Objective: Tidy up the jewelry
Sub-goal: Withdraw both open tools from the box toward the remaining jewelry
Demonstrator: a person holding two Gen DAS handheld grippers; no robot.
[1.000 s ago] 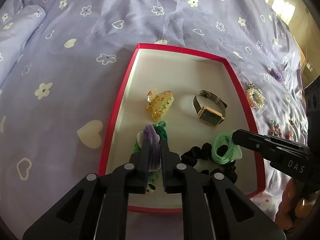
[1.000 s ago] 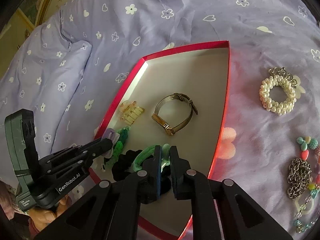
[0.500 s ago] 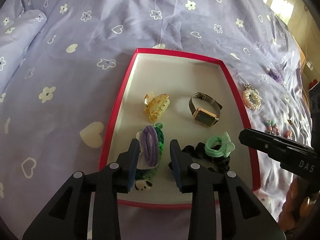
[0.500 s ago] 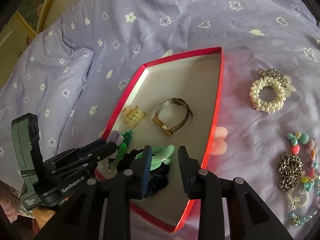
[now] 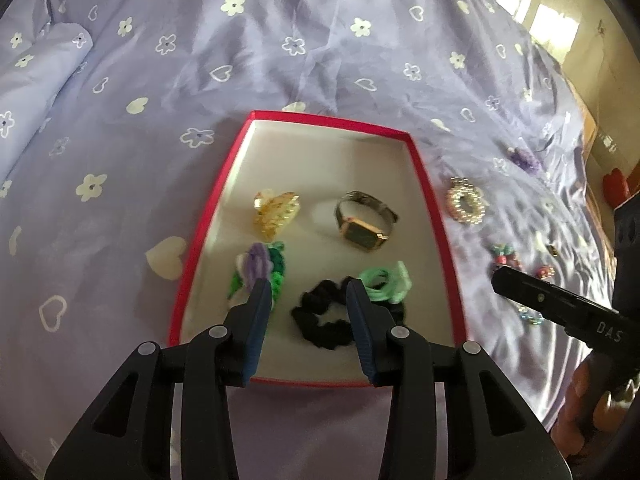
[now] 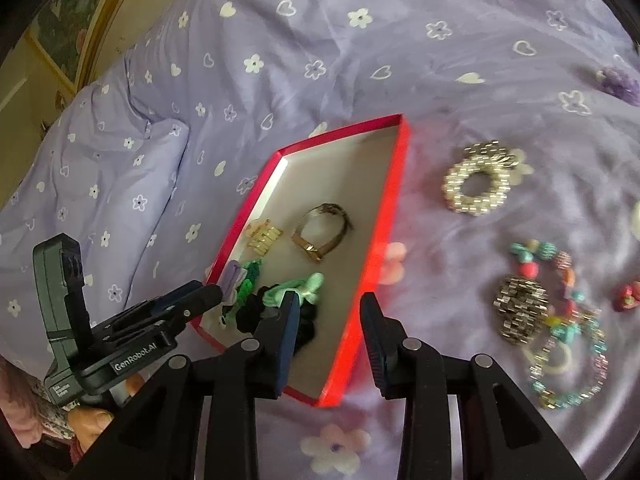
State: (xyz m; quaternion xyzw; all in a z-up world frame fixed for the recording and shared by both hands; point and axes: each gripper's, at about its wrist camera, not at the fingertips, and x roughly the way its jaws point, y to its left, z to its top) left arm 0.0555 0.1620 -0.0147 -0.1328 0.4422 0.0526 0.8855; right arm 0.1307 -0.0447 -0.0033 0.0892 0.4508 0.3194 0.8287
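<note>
A red-rimmed tray (image 5: 424,176) (image 6: 384,216) lies on the purple bedspread. In it are a yellow hair claw (image 5: 276,212), a gold watch (image 5: 364,228) (image 6: 324,228), a purple-and-green hair tie (image 5: 260,268), a black scrunchie (image 5: 324,320) and a mint hair tie (image 5: 388,280) (image 6: 296,288). My left gripper (image 5: 308,292) is open and empty above the tray's near end. My right gripper (image 6: 328,308) is open and empty over the tray's right rim. A pearl bracelet (image 6: 476,188) (image 5: 466,204), a chain (image 6: 520,308) and bead strings (image 6: 568,344) lie on the bedspread right of the tray.
A purple ornament (image 6: 620,84) (image 5: 524,158) lies farther back on the bedspread. A small red charm (image 6: 628,300) lies at the far right. A pillow (image 6: 88,168) bulges at the left. The bed's edge and floor show at the far right (image 5: 600,80).
Both grippers have opened, letting go of the purple-and-green hair tie and the mint hair tie in the tray, and drawn back and up. The right gripper has shifted right.
</note>
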